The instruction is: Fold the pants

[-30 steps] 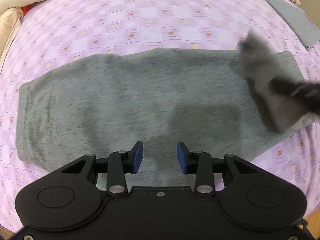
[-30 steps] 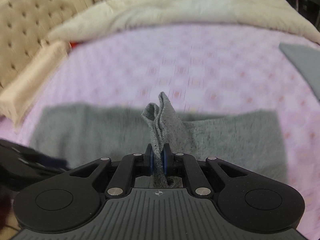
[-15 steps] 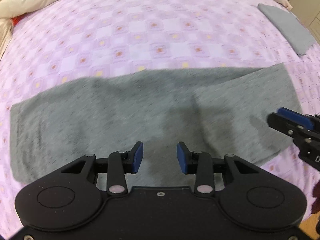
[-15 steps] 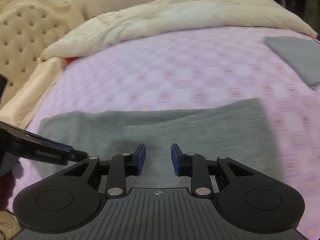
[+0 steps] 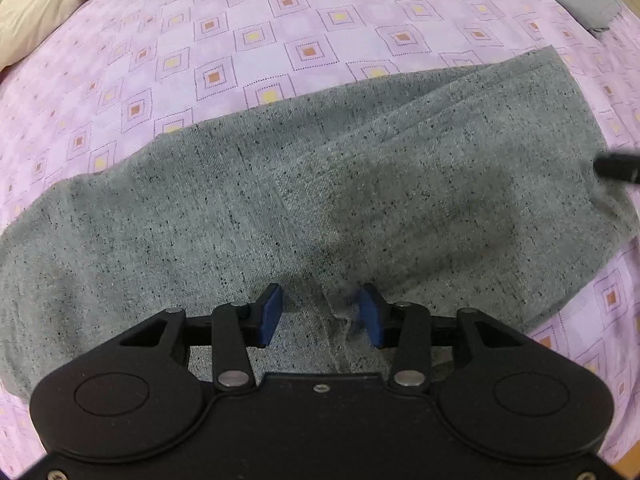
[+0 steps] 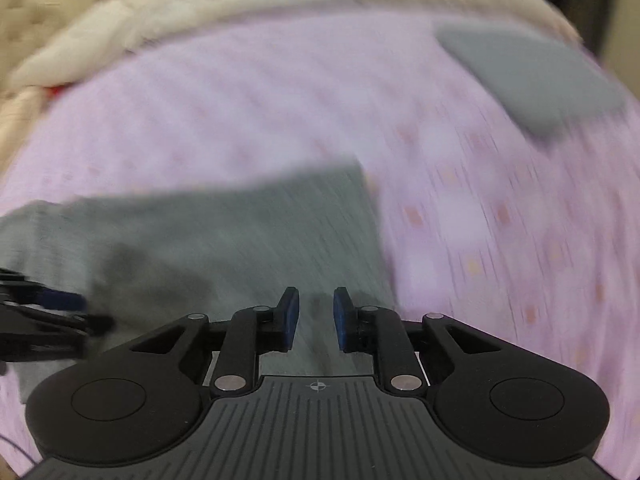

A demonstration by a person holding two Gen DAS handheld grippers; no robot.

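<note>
Grey pants [image 5: 280, 200] lie beneath left gripper [image 5: 320, 316] and right gripper [image 6: 316, 318], both spread apart, empty.

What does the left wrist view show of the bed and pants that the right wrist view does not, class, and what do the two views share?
Only the left wrist view shows, sharply, the square pattern of the purple bedsheet and the folded layer's edge across the grey pants.

Only the right wrist view, blurred, shows the whole cream duvet along the far side and the full folded grey cloth.

Both show the pants lying flat on the sheet, and each gripper, left gripper and right gripper, open above them.
</note>
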